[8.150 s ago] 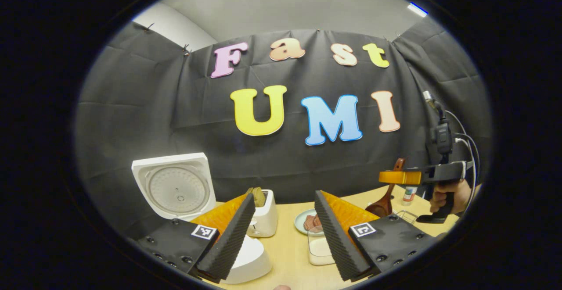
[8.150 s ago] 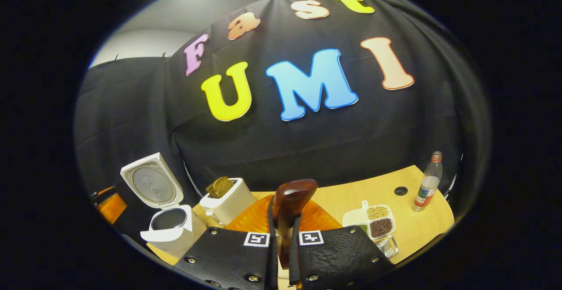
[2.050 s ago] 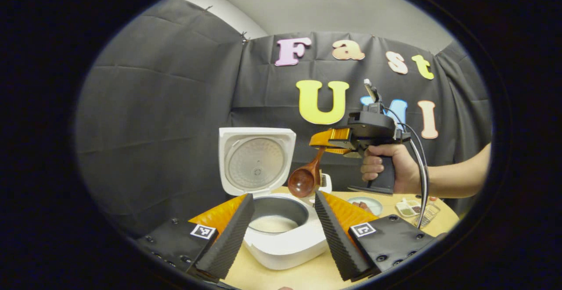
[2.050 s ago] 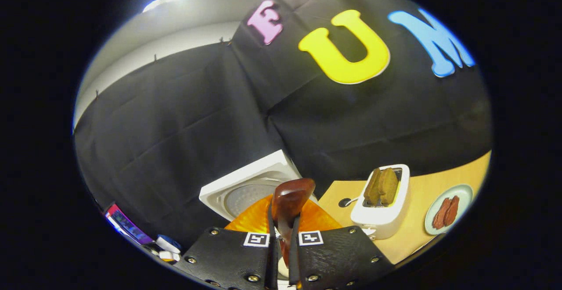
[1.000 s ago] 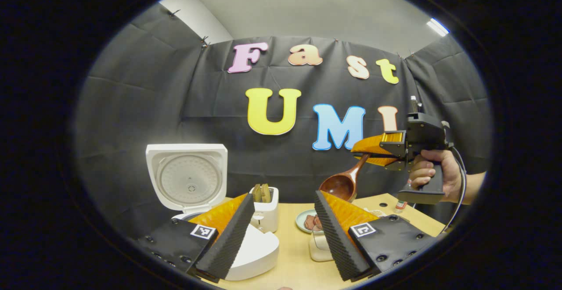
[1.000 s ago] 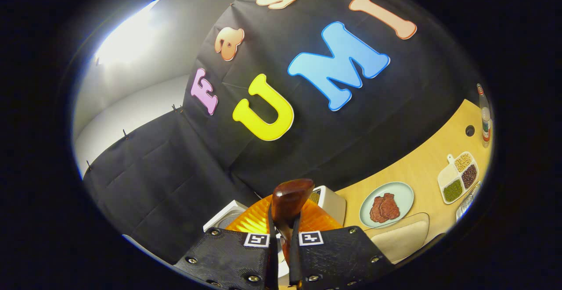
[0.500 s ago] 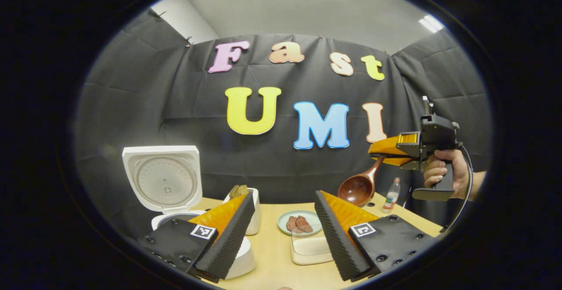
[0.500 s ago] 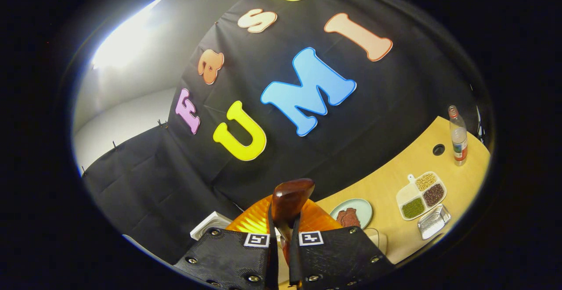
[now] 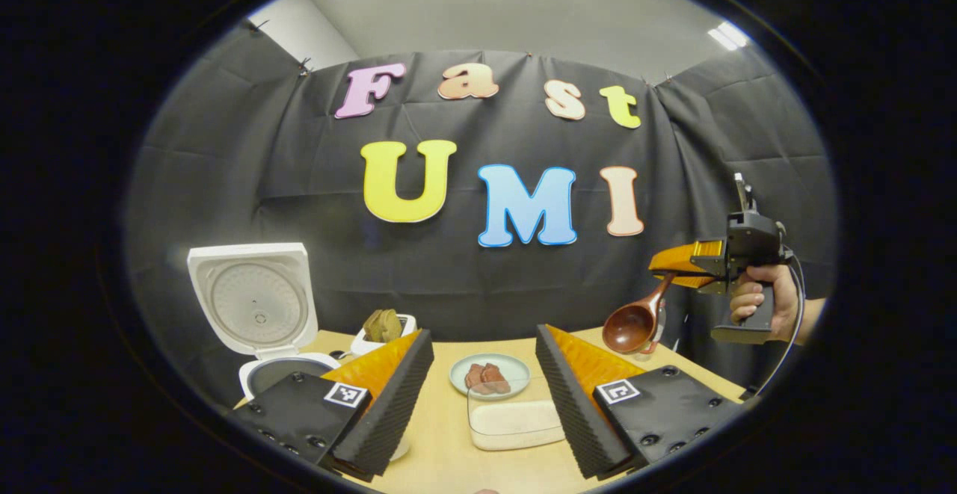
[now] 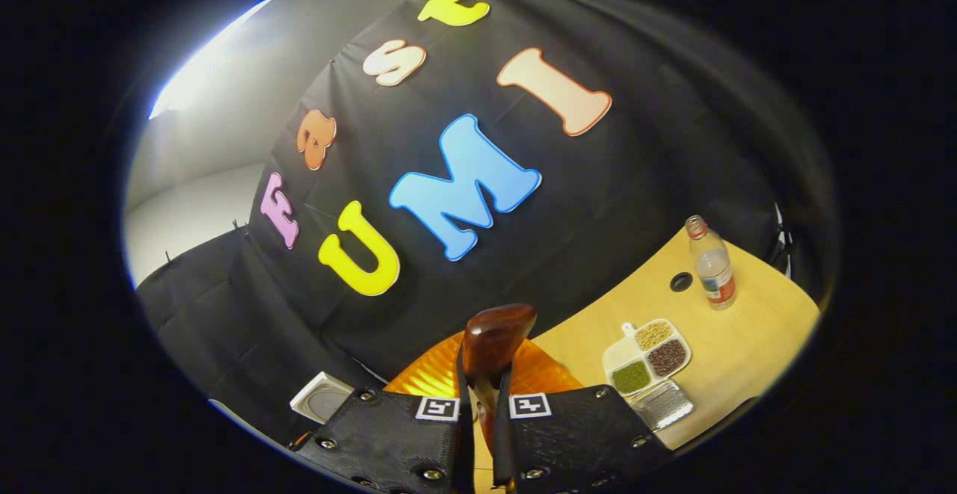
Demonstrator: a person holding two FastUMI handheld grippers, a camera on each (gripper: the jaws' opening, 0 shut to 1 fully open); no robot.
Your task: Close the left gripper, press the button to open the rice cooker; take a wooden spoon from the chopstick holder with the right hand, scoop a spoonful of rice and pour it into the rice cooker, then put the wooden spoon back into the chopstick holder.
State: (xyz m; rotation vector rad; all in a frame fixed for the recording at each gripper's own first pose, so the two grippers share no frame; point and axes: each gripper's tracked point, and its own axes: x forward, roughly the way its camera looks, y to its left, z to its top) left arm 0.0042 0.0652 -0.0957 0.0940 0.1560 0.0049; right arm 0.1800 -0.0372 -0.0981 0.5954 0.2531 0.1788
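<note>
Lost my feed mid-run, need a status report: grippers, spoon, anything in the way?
Left gripper open, empty. Right gripper shut on wooden spoon, raised above table's right end. Rice cooker lid up. Holder unseen; no obstruction visible.

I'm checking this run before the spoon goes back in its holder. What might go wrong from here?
The right gripper pinches the wooden spoon near the handle's end, bowl hanging low, so it may swing or twist when lowered. The spoon hangs close to the bottle, so a sideways move might knock it over. The rice cooker lid stands open beside the open left gripper; a careless move could bump it.
</note>
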